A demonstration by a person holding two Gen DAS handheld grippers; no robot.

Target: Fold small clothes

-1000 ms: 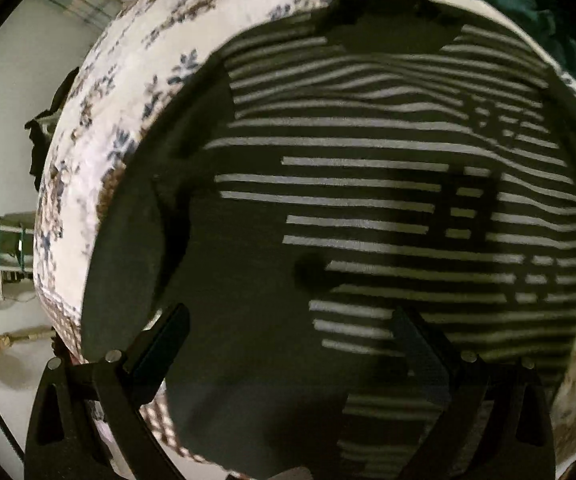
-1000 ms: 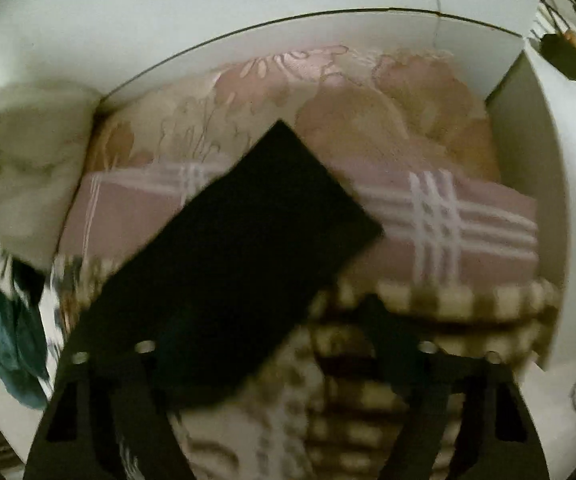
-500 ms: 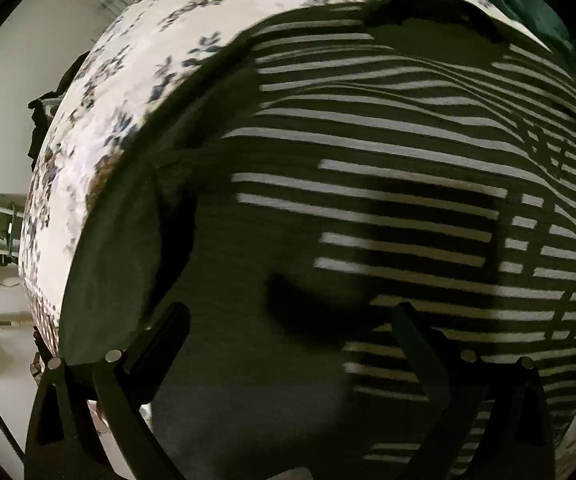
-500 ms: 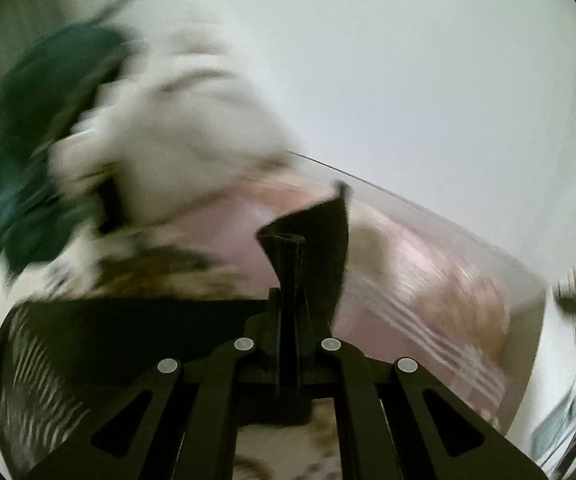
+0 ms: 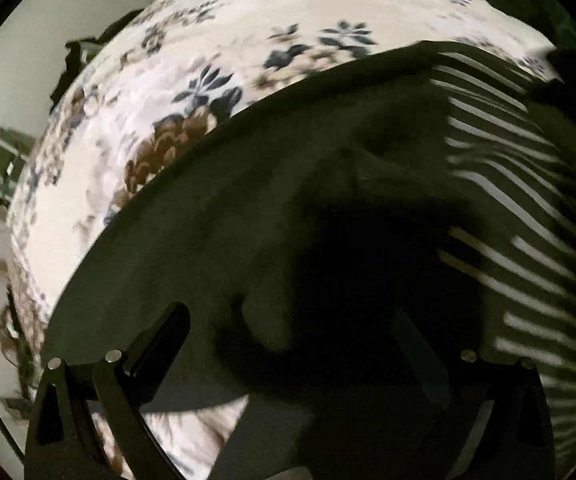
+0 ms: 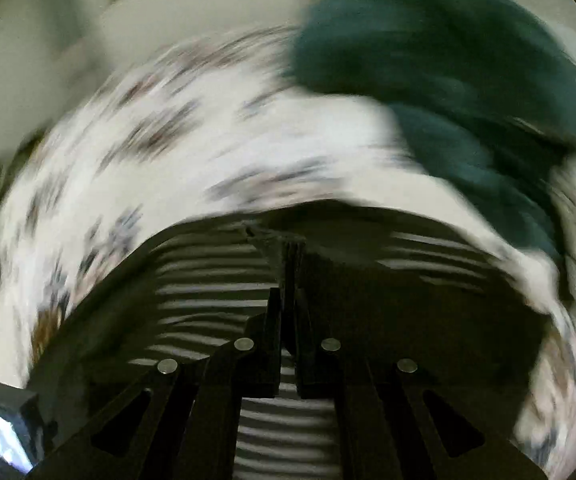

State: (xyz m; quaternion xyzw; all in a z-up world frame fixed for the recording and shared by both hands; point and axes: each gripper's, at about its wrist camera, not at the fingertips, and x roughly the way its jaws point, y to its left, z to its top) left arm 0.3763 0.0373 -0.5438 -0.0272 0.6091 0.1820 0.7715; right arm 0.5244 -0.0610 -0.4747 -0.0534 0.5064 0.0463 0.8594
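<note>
In the left wrist view the left gripper (image 5: pixel 288 344) hangs steeply over a dark shirt (image 5: pixel 248 220) spread on a floral sheet (image 5: pixel 216 40); its 2 fingers stand wide apart with nothing between them, so this claw is released and grips no cloth. The shirt fills the lower half of the picture, its plain dark part nearest the gripper and its white-striped part (image 5: pixel 528 240) off to the right, while the sheet shows bare beyond the shirt's far edge. A soft ridge crosses the dark part above the gripper (whether that is a folded-in sleeve or only a wrinkle I cannot tell). In the right wrist view, badly smeared, the right gripper (image 6: pixel 288 276) is clenched, its 2 fingers pressed flat together. The striped shirt (image 6: pixel 216 276) lies just beyond and beneath them; a thin fold of dark cloth seems to meet the tips, but the blur hides whether it is pinched. A teal garment (image 6: pixel 468 88) lies on the sheet beyond the shirt, to its right, looking bundled rather than folded. As I judge it, the task is at an early stage: the shirt lies mostly open, at most 1 fold begun, and the teal piece awaits its turn. What is left is to bring the sides in, double the shirt over, and then do the other garment.
</note>
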